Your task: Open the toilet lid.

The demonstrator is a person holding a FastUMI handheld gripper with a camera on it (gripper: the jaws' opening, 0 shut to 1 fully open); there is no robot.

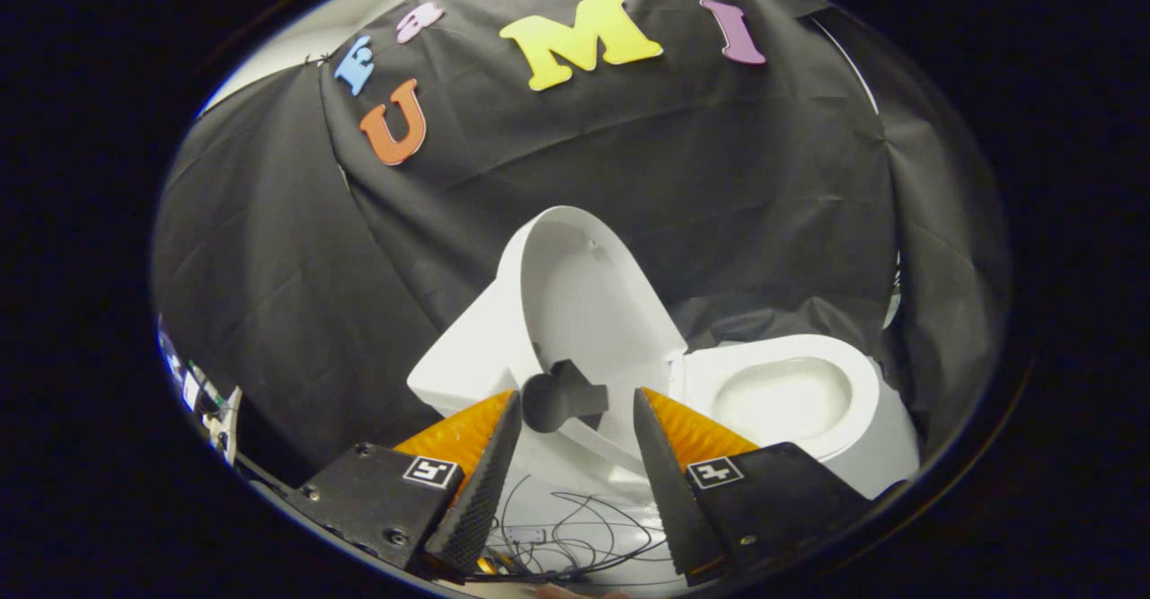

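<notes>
1. Far to the side of the left finger, some small cluttered equipment [208, 406] stands against the black cloth wall [296, 249]; it is too small to identify.
2. The tool [575, 410] points at the toilet with its fingers spread apart and nothing pinched between them (each finger carries a square marker near its base).
3. Beyond the left finger sits the white toilet tank [458, 356], seen at a slant.
4. The toilet lid [584, 303] stands raised and leans back toward the tank, its pale inner face turned to the camera.
5. A dark knob-like handle [561, 395] juts out from the lower part of the lid, just ahead of the fingertips and in the gap between them; neither finger touches it.
6. Below the handle, between the fingers, thin dark wires [575, 532] lie tangled on a white surface.
7. Beyond the right finger, the white seat and bowl [791, 392] lie uncovered, the oval opening facing upward.
8. Behind the bowl, the black cloth bunches into folds.
</notes>
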